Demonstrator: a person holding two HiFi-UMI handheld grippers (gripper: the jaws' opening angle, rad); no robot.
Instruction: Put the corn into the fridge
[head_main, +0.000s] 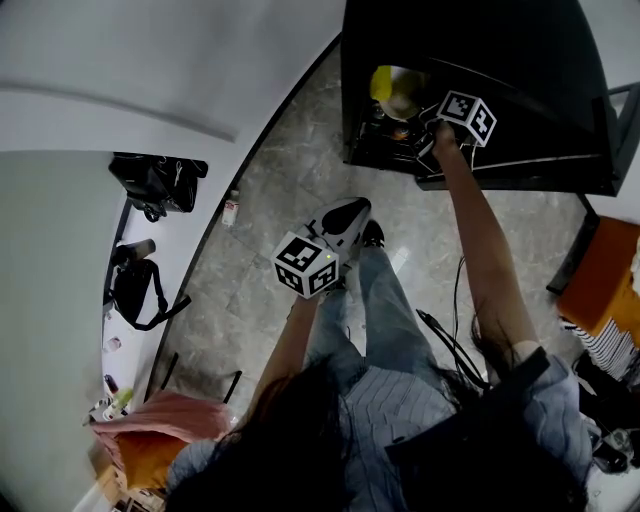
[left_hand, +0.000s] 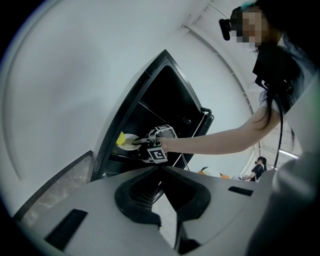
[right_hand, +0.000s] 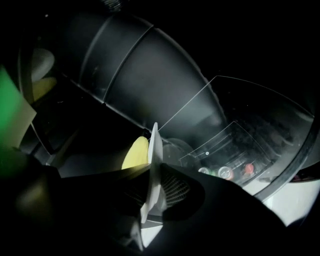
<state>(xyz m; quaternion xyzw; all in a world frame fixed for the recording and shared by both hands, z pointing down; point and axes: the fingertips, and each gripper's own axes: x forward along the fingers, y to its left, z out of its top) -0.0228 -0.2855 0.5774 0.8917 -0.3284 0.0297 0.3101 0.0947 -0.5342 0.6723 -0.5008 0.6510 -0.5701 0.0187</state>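
A person's right gripper (right_hand: 152, 187) reaches into an open black fridge (head_main: 500, 60), its jaws clamped tight on the rim of a round white plate (right_hand: 154, 145). A yellow cob of corn (right_hand: 136, 152) lies on that plate, inside the fridge. The left gripper (left_hand: 160, 172) hangs near the person's waist, jaws together and empty.

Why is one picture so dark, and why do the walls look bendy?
Right gripper view: it peers into the unlit black fridge, so only the white plate and yellow corn catch light. Left gripper view: bright, but the wide lens bends the white wall into curves. Head view: the same bending toward its edges.
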